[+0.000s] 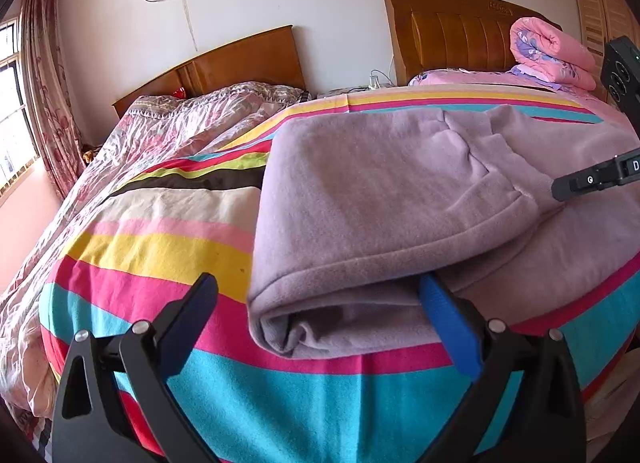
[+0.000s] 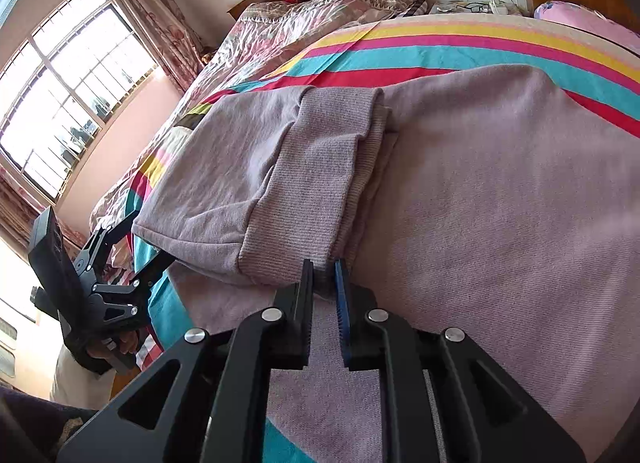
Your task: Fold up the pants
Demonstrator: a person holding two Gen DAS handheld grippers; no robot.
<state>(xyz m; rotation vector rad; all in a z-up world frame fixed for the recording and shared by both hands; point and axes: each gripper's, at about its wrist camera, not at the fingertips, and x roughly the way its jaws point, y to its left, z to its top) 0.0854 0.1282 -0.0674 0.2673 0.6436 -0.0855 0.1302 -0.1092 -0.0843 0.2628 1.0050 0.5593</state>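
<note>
The lilac fleece pants (image 1: 380, 199) lie folded over on the striped bedspread; they also fill the right wrist view (image 2: 480, 203), with the ribbed cuffs (image 2: 316, 183) lying on top. My left gripper (image 1: 320, 295) is open at the near folded edge, its blue-padded finger (image 1: 448, 323) tucked under the top layer. My right gripper (image 2: 324, 275) is shut on the ribbed cuff edge. It shows in the left wrist view (image 1: 560, 193) at the right, on the cuffs. The left gripper shows in the right wrist view (image 2: 136, 239) at the pants' left edge.
The striped bedspread (image 1: 160, 247) covers the bed. A second bed with a floral quilt (image 1: 180, 123) lies to the left. A rolled pink blanket (image 1: 552, 55) rests by the wooden headboard (image 1: 460, 31). A window (image 2: 68, 103) is at the left.
</note>
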